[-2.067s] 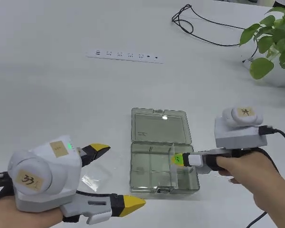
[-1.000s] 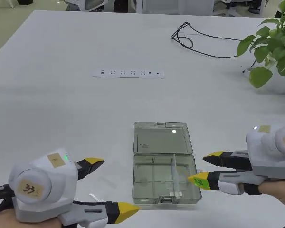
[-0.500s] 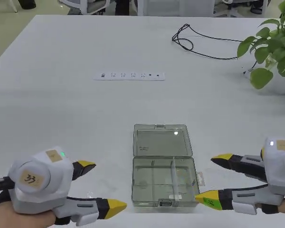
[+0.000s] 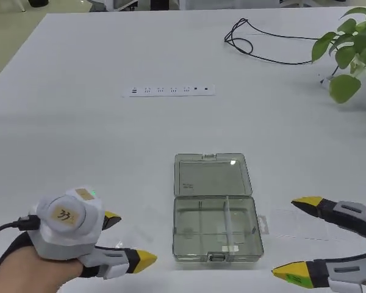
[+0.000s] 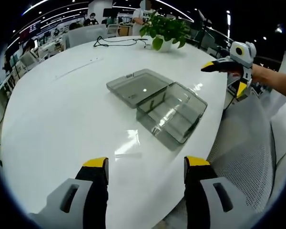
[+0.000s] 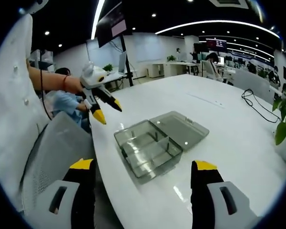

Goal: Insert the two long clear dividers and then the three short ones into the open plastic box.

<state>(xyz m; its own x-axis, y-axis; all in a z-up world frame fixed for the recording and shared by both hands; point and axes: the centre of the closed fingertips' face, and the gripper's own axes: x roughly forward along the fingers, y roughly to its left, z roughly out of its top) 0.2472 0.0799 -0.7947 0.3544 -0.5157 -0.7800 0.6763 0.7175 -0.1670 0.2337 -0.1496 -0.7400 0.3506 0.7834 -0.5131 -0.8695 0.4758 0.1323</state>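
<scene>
— Two grippers, jaw state, quick?
— Both released. The left gripper (image 4: 129, 239) is low at the left of the head view, yellow tips spread wide, by the near edge of the white table (image 4: 79, 134). The right gripper (image 4: 297, 237) is low at the right, tips just as wide apart.

— Where's the box?
— The plastic box (image 4: 195, 223) sits open on the table between the two grippers, apart from both. Its lid (image 4: 212, 174) lies flat on the far side, joined to the base; the latch edge faces the person.

— Dividers?
— One long clear divider (image 4: 227, 221) stands upright in the base, right of middle, running from hinge side to latch side. A clear piece (image 5: 127, 145) lies flat on the table left of the box, ahead of the left jaws in the left gripper view. There's also clear material (image 4: 279, 224) flat on the table just right of the box, near the right gripper's upper tip. It's too faint to count pieces or tell long from short.

— Gripper views agree?
— Yes. In the left gripper view the box is ahead, with the right gripper beyond it, jaws parted. In the right gripper view the box is ahead, with the left gripper beyond at the left, parted too.

— Background?
— A power strip (image 4: 169, 90) well beyond the box, a black cable (image 4: 256, 46) farther off, a plant (image 4: 354, 49) at the right edge.
</scene>
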